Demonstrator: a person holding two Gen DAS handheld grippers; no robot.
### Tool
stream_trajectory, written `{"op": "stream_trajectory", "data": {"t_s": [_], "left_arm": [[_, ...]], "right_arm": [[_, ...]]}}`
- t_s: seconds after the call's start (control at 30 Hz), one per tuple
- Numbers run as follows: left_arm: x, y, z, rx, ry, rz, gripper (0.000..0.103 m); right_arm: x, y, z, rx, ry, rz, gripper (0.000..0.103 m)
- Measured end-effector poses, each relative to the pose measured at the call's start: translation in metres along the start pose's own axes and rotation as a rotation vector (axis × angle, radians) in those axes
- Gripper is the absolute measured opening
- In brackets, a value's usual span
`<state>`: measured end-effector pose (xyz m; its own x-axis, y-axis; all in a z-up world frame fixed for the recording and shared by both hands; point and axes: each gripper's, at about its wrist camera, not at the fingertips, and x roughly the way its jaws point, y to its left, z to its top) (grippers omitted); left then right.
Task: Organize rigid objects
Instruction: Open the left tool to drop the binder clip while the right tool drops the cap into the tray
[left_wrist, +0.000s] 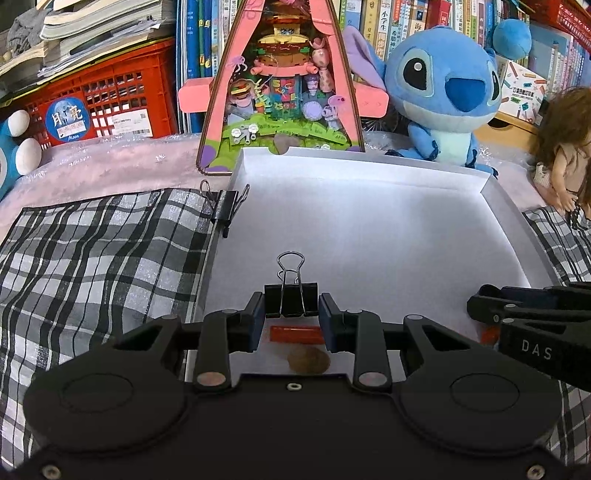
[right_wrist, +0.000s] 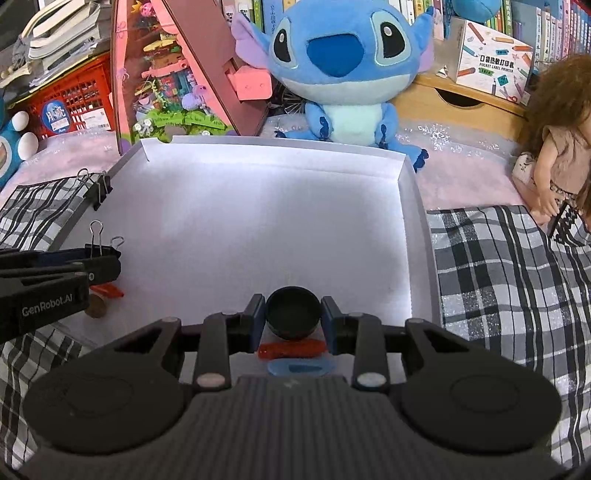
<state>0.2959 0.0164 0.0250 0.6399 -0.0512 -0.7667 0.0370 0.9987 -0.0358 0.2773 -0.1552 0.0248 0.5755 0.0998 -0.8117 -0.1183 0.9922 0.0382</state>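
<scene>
While our left gripper (left_wrist: 291, 314) clamps a black binder clip (left_wrist: 291, 300) over the white tray (left_wrist: 369, 229), wire handles pointing away towards the far rim, our right gripper (right_wrist: 293, 319) pinches a round black cap (right_wrist: 293, 313) (hollow side up). Checked cloth (left_wrist: 92, 251) flanks the tray; a blue plush (right_wrist: 340, 74) and books (left_wrist: 399, 22) stand behind.

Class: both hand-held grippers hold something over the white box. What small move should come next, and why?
Probably open the left hand-held gripper: its binder clip already hangs low inside the white box, beside a red piece and a coin.
</scene>
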Motion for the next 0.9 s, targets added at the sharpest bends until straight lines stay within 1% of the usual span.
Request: {"op": "stream_trajectory", "data": {"t_s": [0.53, 0.7, 0.87, 0.9], "left_arm": [[0.0033, -0.0011, -0.0032, 0.013, -0.001, 0.012, 0.029], [0.0033, -0.0018, -0.0039, 0.024, -0.01, 0.016, 0.029], [0.002, -0.0011, -0.0043, 0.028, -0.012, 0.013, 0.03], [0.0011, -0.0009, -0.0045, 0.03, -0.014, 0.012, 0.03]], "right_arm": [[0.0023, -0.003, -0.0017, 0.004, 0.001, 0.001, 0.039], [0.0023, -0.0028, -0.0018, 0.004, 0.0, 0.0, 0.042], [0.0024, -0.0024, -0.0021, 0.007, -0.003, 0.0, 0.043], [0.0021, -0.0027, -0.0022, 0.007, -0.004, 0.001, 0.046]]}}
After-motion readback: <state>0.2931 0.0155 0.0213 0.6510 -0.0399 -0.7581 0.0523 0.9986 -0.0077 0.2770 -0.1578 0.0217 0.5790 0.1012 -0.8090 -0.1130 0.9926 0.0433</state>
